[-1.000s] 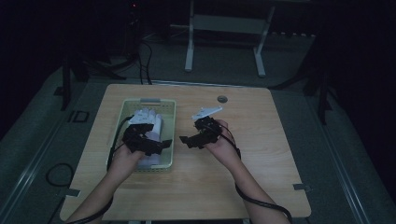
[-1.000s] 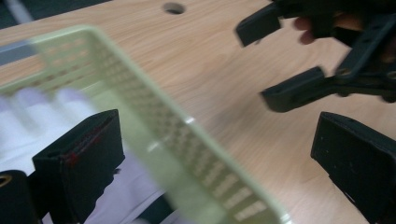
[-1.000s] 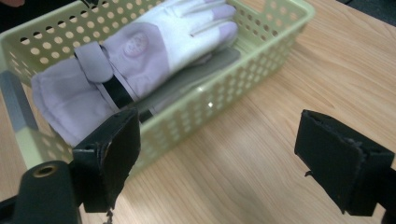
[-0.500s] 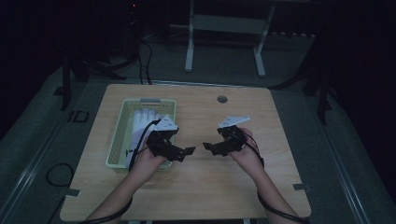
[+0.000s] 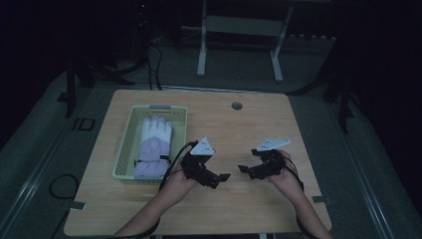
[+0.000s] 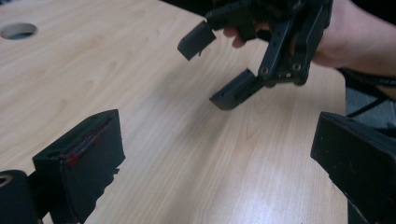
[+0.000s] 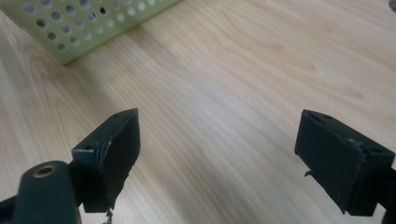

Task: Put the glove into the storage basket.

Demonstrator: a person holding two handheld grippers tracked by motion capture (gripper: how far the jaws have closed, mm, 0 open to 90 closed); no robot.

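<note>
Dim floor and dark metal frame legs surround the light wooden table [image 5: 249,124], whose top has a small round hole [image 5: 237,105] near its far edge. No brand, label or writing can be read on anything; the marks on the grey three-cornered plates are too small to make out.

On the table's left part stands a pale green perforated plastic basket [image 5: 127,144], and in it lies a white and lilac padded glove [image 5: 153,147], fingers pointing away from the person.

Both forearms come in from the near edge, the hands turned inward so the tools face each other over bare wood in front of the person, apart from one another. The left gripper [image 5: 215,178] is just to the right of the basket; its jaws stand wide apart and hold nothing. The right gripper [image 5: 247,170] is well apart from the basket, its jaws likewise spread wide with only tabletop between them.
</note>
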